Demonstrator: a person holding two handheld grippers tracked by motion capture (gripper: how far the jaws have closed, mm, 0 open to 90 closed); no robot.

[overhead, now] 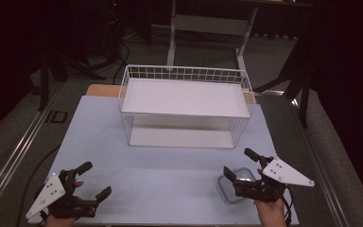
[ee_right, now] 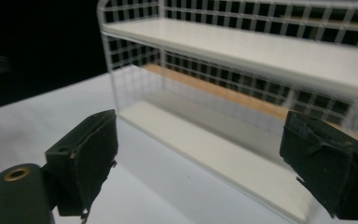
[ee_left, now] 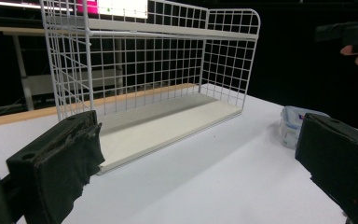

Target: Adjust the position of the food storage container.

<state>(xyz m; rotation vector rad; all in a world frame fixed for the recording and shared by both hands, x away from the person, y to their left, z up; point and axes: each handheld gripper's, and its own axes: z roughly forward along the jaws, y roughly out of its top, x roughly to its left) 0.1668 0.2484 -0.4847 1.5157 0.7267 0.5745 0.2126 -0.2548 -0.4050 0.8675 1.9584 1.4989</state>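
Container (overhead: 236, 185), clear plastic, squarish with rounded corners and a raised rim, sits on the pale table (overhead: 160, 175) near the front right corner. In the left gripper view it (ee_left: 292, 125) shows see-through walls with a bluish tint, its right side cut off by the near jaw. Contents cannot be told.

Right gripper (overhead: 239, 163) hovers over the container's front right side, held by a hand (overhead: 270, 210) at the bottom edge. Jaws stand wide apart with nothing between them; the inner jaw overlaps the container's left rim in the high view, but contact cannot be told. In the right gripper view the gripper (ee_right: 198, 165) faces the rack, its pads bare.

Left gripper (overhead: 94, 179) rests low at the front left corner, well apart from the container. Jaws spread wide, nothing held; the left gripper view (ee_left: 198, 158) shows bare table between the pads.

Wire rack (overhead: 185, 105), white, two shelves, stands mid-table toward the far edge, open front facing the person. Both shelves bare.

Open table runs between the rack's front edge and the grippers, and between the two grippers. Container lies close to the table's right edge and front edge. Dark floor and a rail (overhead: 14, 156) flank the left side.
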